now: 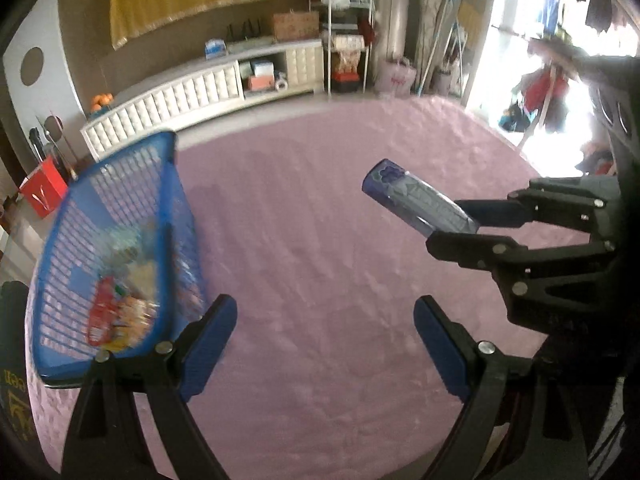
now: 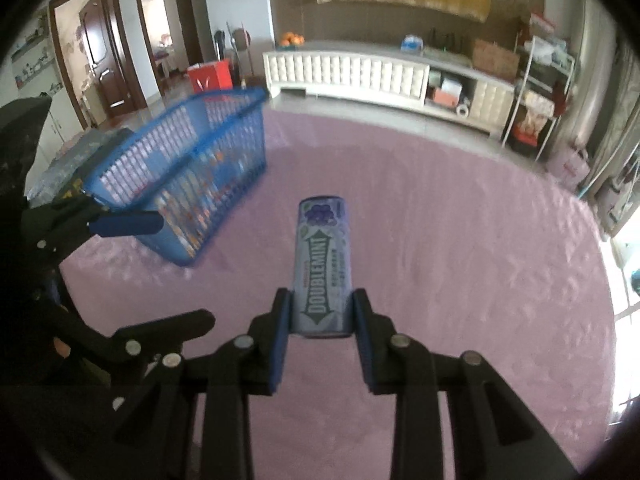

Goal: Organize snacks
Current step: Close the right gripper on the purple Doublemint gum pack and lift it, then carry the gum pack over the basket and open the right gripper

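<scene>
Home living room, long white TV cabinet (image 2: 360, 70), wooden doors (image 2: 96, 44), hanging laundry (image 1: 596, 0)

Free room and obstacles on the pink tablecloth (image 2: 460, 240).
Open cloth lies ahead of both grippers; the blue basket (image 2: 192, 168) (snack packets (image 1: 120, 312) inside) blocks the left side, and the right gripper (image 2: 320, 312), clamping a Doublemint tube (image 2: 322, 264), occupies the middle.

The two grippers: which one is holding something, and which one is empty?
The right gripper holds the purple Doublemint tube, its fingers closed on the tube's sides. The left gripper is open and empty, beside the blue basket.
</scene>
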A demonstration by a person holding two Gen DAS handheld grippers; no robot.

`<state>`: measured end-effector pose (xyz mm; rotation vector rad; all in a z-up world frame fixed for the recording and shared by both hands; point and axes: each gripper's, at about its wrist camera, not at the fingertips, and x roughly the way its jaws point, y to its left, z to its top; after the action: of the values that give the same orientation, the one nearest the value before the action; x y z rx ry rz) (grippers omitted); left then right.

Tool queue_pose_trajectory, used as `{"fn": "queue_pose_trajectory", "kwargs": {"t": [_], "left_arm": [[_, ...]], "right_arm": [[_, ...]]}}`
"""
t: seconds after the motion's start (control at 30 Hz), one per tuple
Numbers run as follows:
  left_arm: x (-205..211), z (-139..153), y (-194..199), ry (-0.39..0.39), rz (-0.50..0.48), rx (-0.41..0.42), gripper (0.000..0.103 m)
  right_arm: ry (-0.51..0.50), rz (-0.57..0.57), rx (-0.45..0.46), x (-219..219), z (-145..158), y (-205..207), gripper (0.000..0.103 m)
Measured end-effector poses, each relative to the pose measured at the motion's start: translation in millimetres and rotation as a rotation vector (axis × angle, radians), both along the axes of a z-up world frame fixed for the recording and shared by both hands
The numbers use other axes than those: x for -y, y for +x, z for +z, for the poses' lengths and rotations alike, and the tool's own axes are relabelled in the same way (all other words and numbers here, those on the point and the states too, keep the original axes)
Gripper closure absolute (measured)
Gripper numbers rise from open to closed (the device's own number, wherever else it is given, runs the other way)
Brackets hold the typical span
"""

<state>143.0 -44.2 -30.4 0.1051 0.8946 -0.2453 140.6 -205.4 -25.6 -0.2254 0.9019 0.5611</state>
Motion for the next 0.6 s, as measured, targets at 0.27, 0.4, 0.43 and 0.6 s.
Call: {"fn": "queue_pose_trajectory", "kwargs": {"t": [0.27, 0.4, 0.43, 0.6], "left_arm": [[-52.0, 50.2, -19.7, -0.006, 0.068, 0.118, 0.014], [-82.3, 65.5, -23.1, 0.017, 0.109, 0.155, 0.014], [-91.9, 69.3, -24.0, 0.029, 0.122, 0.162, 0.014], [-136.4, 82.0, -24.9, 0.052, 0.175, 0.168, 0.014]], "right_arm": [[0.031, 0.063, 0.103, -53.2, 50.0, -12.2, 0.068], [0.055, 0.098, 0.127, -80.6, 65.3, -15.0, 0.068], [0.060, 0.107, 0.129, -88.0, 68.2, -15.3, 0.068], [0.093, 0.139, 0.127, -124.4, 75.8, -9.4, 0.068]]}}
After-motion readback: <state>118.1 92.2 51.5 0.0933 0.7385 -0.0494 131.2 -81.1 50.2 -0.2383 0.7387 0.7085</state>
